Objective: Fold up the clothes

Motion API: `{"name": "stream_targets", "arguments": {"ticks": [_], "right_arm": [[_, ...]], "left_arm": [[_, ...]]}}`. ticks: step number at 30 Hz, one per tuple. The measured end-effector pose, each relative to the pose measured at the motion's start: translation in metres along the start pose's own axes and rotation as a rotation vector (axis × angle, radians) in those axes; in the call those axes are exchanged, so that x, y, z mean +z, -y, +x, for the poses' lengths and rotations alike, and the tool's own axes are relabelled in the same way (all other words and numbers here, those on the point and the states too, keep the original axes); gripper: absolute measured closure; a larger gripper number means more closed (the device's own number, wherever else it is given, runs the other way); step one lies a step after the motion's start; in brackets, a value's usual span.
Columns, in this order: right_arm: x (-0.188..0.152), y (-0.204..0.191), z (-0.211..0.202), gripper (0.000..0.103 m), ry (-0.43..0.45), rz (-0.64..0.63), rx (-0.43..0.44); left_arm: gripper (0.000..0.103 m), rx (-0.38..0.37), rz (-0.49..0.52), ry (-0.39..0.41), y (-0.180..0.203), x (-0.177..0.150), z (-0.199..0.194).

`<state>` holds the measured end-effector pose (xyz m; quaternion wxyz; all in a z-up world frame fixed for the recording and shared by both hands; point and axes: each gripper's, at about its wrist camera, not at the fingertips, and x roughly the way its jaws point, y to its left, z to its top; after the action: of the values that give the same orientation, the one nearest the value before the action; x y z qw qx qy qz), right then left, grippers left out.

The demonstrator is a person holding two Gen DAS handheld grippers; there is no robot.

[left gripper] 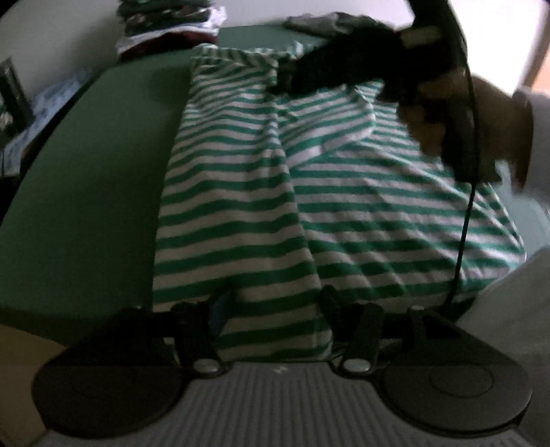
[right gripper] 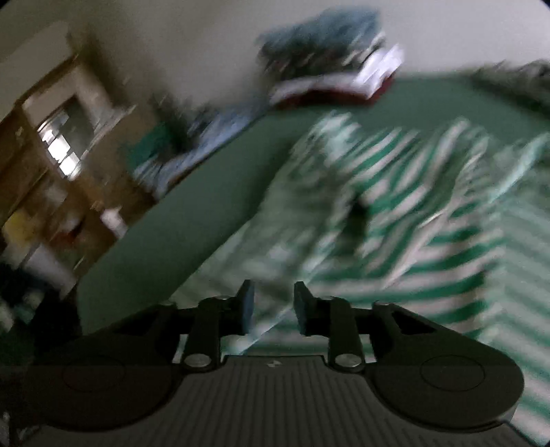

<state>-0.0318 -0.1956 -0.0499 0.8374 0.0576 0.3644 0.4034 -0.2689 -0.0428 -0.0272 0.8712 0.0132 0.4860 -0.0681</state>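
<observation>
A green-and-white striped shirt (left gripper: 240,192) lies spread on the green table (left gripper: 86,189), its left side folded inward along a lengthwise crease. My left gripper (left gripper: 275,302) is open at the shirt's near hem, and cloth lies in the wide gap between its fingers. A hand (left gripper: 495,113) holds my right gripper (left gripper: 288,80) over the far end of the shirt. In the blurred right wrist view the right gripper (right gripper: 274,306) has its pads apart above the striped shirt (right gripper: 412,223), with nothing gripped between them.
A pile of folded clothes (left gripper: 172,24) sits at the table's far left corner, also seen as the pile (right gripper: 330,65). A grey garment (left gripper: 319,22) lies at the far edge. A black cable (left gripper: 464,206) hangs across the shirt's right side. A wooden shelf (right gripper: 51,154) stands left of the table.
</observation>
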Motion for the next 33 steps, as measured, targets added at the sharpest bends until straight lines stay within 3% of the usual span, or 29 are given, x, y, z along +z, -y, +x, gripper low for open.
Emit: {"name": "stream_targets", "arguments": {"ticks": [2, 6, 10, 14, 15, 17, 20, 24, 26, 29, 30, 31, 32, 33], "right_arm": [[0.011, 0.022, -0.013, 0.068, 0.069, 0.069, -0.080], [0.032, 0.066, -0.017, 0.068, 0.144, 0.216, -0.227], [0.049, 0.089, 0.005, 0.065, 0.207, 0.207, -0.377], [0.064, 0.103, 0.030, 0.065, 0.222, 0.239, -0.408], [0.066, 0.105, 0.034, 0.069, 0.227, 0.242, -0.405], [0.068, 0.105, 0.035, 0.097, 0.201, 0.238, -0.410], [0.074, 0.098, 0.026, 0.098, 0.247, 0.216, -0.415], [0.089, 0.101, 0.023, 0.098, 0.311, 0.219, -0.520], [0.093, 0.111, 0.033, 0.098, 0.273, 0.247, -0.552], [0.086, 0.118, 0.052, 0.093, 0.194, 0.247, -0.593], [0.084, 0.115, 0.050, 0.092, 0.204, 0.254, -0.604], [0.082, 0.113, 0.047, 0.086, 0.214, 0.262, -0.615], [0.080, 0.107, 0.038, 0.071, 0.237, 0.288, -0.623], [0.077, 0.102, 0.029, 0.067, 0.259, 0.314, -0.629]], "left_arm": [[0.051, -0.027, 0.016, 0.004, -0.001, 0.006, -0.007], [0.044, -0.023, 0.091, 0.096, -0.003, 0.044, -0.016], [0.043, -0.037, 0.212, 0.155, -0.004, 0.095, 0.012], [0.036, -0.054, 0.319, 0.174, 0.002, 0.133, 0.052], [0.036, -0.071, 0.320, 0.165, 0.000, 0.139, 0.061], [0.037, -0.107, 0.318, 0.147, -0.006, 0.151, 0.080], [0.037, -0.179, 0.326, 0.137, -0.012, 0.155, 0.093], [0.033, -0.254, 0.382, 0.128, -0.012, 0.144, 0.100], [0.023, -0.283, 0.416, 0.130, -0.012, 0.138, 0.101], [0.021, -0.323, 0.464, 0.139, -0.012, 0.131, 0.098], [0.021, -0.336, 0.480, 0.142, -0.012, 0.128, 0.098], [0.021, -0.349, 0.496, 0.145, -0.012, 0.126, 0.097], [0.024, -0.362, 0.512, 0.148, -0.012, 0.124, 0.096], [0.026, -0.369, 0.512, 0.150, -0.015, 0.124, 0.095]]}}
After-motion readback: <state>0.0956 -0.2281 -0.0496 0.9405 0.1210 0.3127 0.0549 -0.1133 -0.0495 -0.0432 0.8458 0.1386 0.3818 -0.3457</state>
